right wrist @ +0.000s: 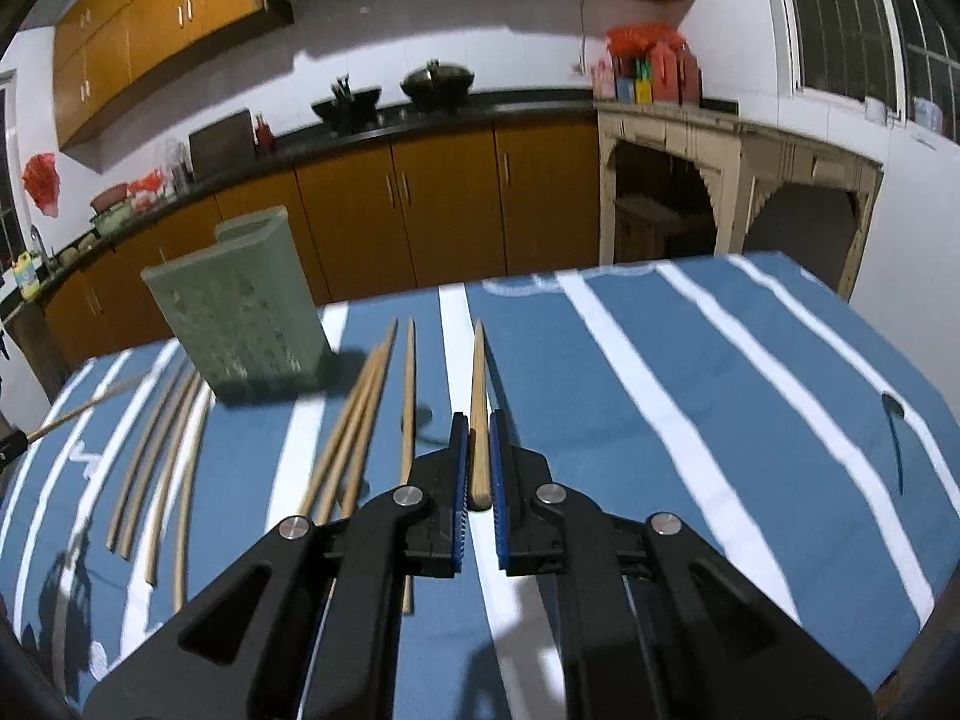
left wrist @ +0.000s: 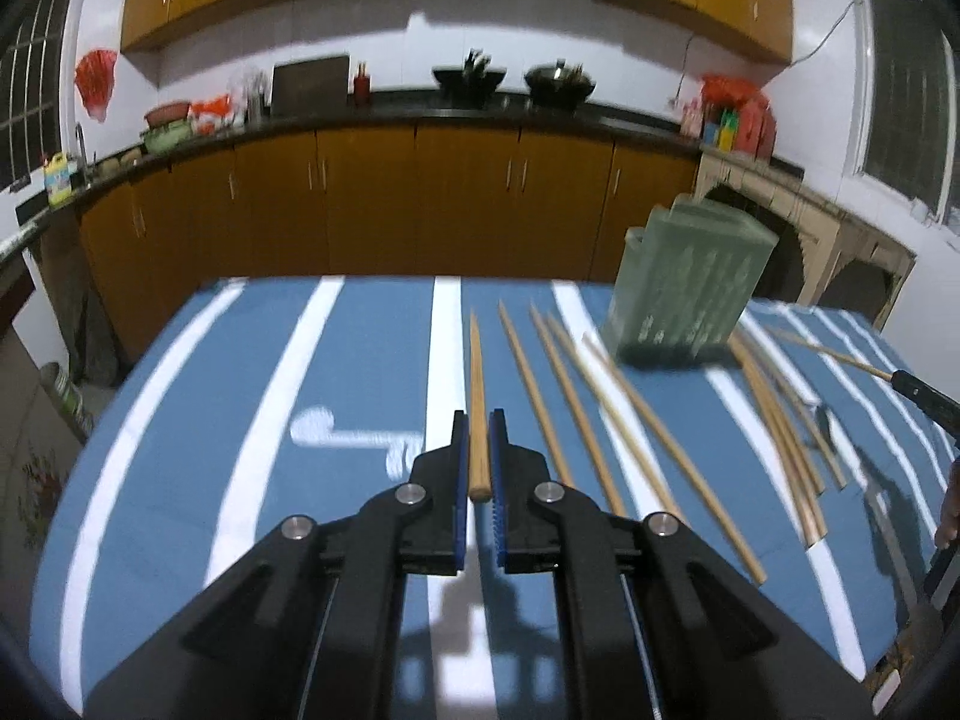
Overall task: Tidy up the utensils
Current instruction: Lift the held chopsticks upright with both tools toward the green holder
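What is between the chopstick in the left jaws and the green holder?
Nothing visible. The left gripper holds its chopstick in the air; the holder stands farther off to the right, and loose chopsticks lie flat beneath that path.

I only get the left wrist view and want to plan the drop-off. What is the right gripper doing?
Observer: The right gripper is shut on its own chopstick, tip pointing away.
Operator: Where is the holder from that side?
Observer: The green holder stands upright to its left on the striped cloth.
Operator: Any loose chopsticks between them?
Observer: Yes, several loose chopsticks lie on the cloth between holder and gripper.
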Action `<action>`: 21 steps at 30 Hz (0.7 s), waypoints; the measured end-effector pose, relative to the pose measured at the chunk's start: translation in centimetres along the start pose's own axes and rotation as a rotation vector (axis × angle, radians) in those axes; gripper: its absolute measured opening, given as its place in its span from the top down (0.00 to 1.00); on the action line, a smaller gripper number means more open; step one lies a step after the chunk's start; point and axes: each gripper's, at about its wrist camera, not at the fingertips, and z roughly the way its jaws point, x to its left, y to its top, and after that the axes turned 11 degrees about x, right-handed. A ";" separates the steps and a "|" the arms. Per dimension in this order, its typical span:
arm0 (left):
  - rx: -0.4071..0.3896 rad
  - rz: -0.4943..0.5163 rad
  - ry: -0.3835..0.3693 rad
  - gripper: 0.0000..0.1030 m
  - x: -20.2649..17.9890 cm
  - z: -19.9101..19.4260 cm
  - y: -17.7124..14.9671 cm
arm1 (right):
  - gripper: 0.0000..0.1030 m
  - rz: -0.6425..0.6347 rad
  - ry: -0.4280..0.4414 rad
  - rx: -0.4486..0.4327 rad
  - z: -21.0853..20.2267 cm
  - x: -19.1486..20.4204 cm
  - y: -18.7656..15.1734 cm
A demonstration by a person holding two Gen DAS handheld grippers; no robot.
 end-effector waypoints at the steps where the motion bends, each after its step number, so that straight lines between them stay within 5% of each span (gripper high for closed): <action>1: -0.019 -0.002 -0.002 0.93 0.0 -0.5 0.3 | 0.92 0.001 0.005 -0.018 -0.4 0.1 0.4; 12: -0.160 -0.059 -0.022 0.93 0.5 -3.8 3.5 | 0.92 0.022 0.060 -0.146 -2.9 0.2 4.2; 21: -0.196 -0.090 -0.032 0.93 1.1 -4.6 5.4 | 0.92 0.035 0.087 -0.186 -3.5 0.5 6.5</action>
